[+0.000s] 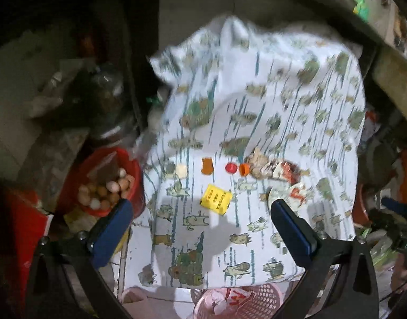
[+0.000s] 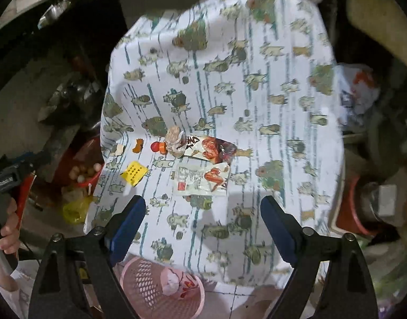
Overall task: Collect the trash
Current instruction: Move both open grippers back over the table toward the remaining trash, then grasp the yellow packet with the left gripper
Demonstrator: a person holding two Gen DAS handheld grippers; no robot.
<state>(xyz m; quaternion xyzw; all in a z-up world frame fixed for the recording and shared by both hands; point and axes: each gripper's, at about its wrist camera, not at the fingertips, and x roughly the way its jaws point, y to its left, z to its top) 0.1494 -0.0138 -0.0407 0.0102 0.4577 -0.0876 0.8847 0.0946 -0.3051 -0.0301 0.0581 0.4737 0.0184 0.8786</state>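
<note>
Both grippers hovering with jaws wide apart, holding nothing, above the cloth-covered desk (image 2: 296,85).

The left gripper (image 1: 200,220) is sitting over a yellow wrapper (image 1: 216,199); the right gripper (image 2: 203,215) is facing a chicken-wing snack packet (image 2: 200,179). Bottle caps (image 2: 158,147) and crumpled paper (image 2: 174,138) are lying beyond; a pink basket (image 2: 147,284) is standing below the desk edge.

My worktop (image 2: 283,101) has a white cloth with little animals on it. On it I see a yellow paper (image 2: 133,172), two snack wrappers (image 2: 200,179), a crumpled paper ball (image 2: 174,141), a red cap (image 1: 231,168) and an orange cap (image 1: 244,169).
</note>
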